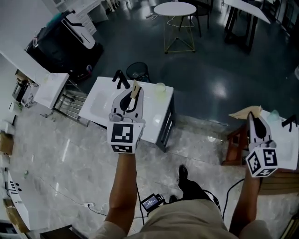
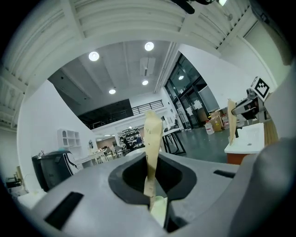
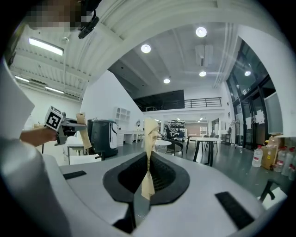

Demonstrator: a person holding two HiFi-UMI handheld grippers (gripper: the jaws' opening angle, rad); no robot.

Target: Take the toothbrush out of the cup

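Note:
No toothbrush shows in any view. A pale green cup point(image 1: 160, 87) stands at the far edge of a white sink table point(image 1: 100, 105) with a black tap point(image 1: 120, 79). My left gripper point(image 1: 135, 88) is held up level over that table, its jaws shut, with only a tan strip point(image 2: 151, 134) at their tips. A second cup point(image 1: 274, 114) and tap point(image 1: 289, 122) sit on another white table point(image 1: 286, 144) at the right. My right gripper point(image 1: 250, 115) hangs in front of that one, jaws shut on nothing, its tips also tan point(image 3: 148, 136). Each gripper view shows the other gripper in the distance.
A black bin point(image 1: 138, 71) stands behind the left table. A big black case point(image 1: 65, 49) and a white cabinet point(image 1: 49, 88) are at the left. A round white table point(image 1: 175, 8) is far back. A wooden stand point(image 1: 236, 140), a small device point(image 1: 152, 201) and cables lie on the floor.

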